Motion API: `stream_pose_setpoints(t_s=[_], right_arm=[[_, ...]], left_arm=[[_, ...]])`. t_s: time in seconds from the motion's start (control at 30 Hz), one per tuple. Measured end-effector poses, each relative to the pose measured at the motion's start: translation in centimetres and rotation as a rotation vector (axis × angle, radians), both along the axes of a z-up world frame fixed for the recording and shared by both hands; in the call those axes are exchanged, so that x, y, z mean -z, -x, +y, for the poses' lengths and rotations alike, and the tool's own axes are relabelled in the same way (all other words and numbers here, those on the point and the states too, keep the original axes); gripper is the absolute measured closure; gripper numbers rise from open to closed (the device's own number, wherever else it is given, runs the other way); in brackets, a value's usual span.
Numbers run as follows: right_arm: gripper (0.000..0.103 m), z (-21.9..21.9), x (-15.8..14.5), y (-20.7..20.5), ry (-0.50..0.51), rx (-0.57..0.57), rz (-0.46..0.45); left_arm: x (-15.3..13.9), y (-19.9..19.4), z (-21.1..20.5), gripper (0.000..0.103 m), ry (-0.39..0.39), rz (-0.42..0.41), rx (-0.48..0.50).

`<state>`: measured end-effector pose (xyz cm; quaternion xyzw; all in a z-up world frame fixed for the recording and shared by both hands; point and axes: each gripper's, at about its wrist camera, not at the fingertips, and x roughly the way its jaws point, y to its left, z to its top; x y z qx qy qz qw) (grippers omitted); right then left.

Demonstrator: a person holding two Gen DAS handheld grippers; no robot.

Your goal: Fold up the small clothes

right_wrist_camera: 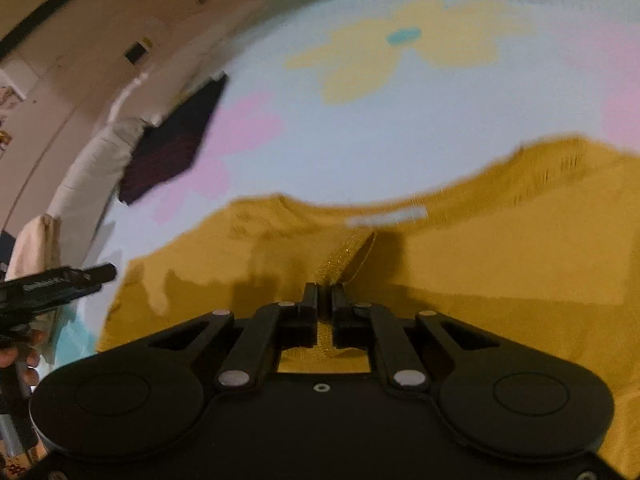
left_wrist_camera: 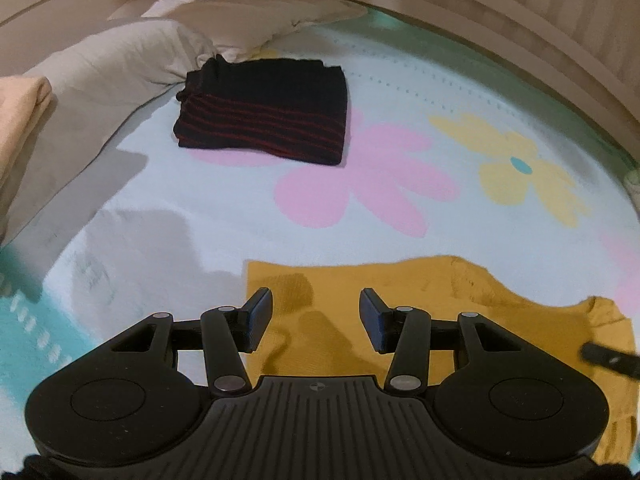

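Note:
A mustard-yellow garment [left_wrist_camera: 380, 292] lies spread on the flowered sheet [left_wrist_camera: 200, 200]; in the right wrist view [right_wrist_camera: 480, 248] it fills the foreground with its neckline and white label [right_wrist_camera: 386, 217] facing away. My left gripper [left_wrist_camera: 316, 312] is open and empty, just above the garment's left edge. My right gripper [right_wrist_camera: 325, 300] is shut on a glittery gold strap [right_wrist_camera: 346, 254] of the garment. A folded black garment with red stripes [left_wrist_camera: 264, 114] lies farther up the bed, blurred in the right wrist view [right_wrist_camera: 172, 140].
Beige pillows [left_wrist_camera: 120, 52] and a cream folded cloth [left_wrist_camera: 20, 120] lie at the left of the bed. A padded headboard [left_wrist_camera: 520, 12] curves round the far side. The left gripper [right_wrist_camera: 60, 280] shows at the left edge of the right wrist view.

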<state>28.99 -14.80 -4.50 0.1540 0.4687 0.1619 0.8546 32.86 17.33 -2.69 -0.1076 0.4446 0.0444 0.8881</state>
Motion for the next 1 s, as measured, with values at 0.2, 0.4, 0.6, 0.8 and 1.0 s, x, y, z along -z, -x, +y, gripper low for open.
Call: stream_pose_setpoints(t_s=[0.2,0.4,0.6,0.8,1.0], right_arm=[[0.09,-3.3,-5.2,0.9,-0.008,0.056,-0.13],[0.09,-9.9,-5.4,1.3,0.111,0.208,-0.117],[0.091,-13.9,-2.4,1.1,0.197,0.287,-0.026],[0.091,-14.2,-0.1,0.3,0.25,0.276,0.025],[0.081,-14.7,1.1,0.7,0.272,0.267,0.047]], left_arm=[[-0.5,-0.1,-1.6,0.056,0.011,-0.012,0.024],[0.1,-0.7,-4.9,0.056,0.009,0.007,0.106],[1.5,-1.1,-7.3,0.056,0.017,0.048,0.154],[4.0,-1.2,-8.8,0.056,-0.033,0.111,0.195],[4.7,-0.4,-9.7,0.035,-0.082,0.057,0.244]])
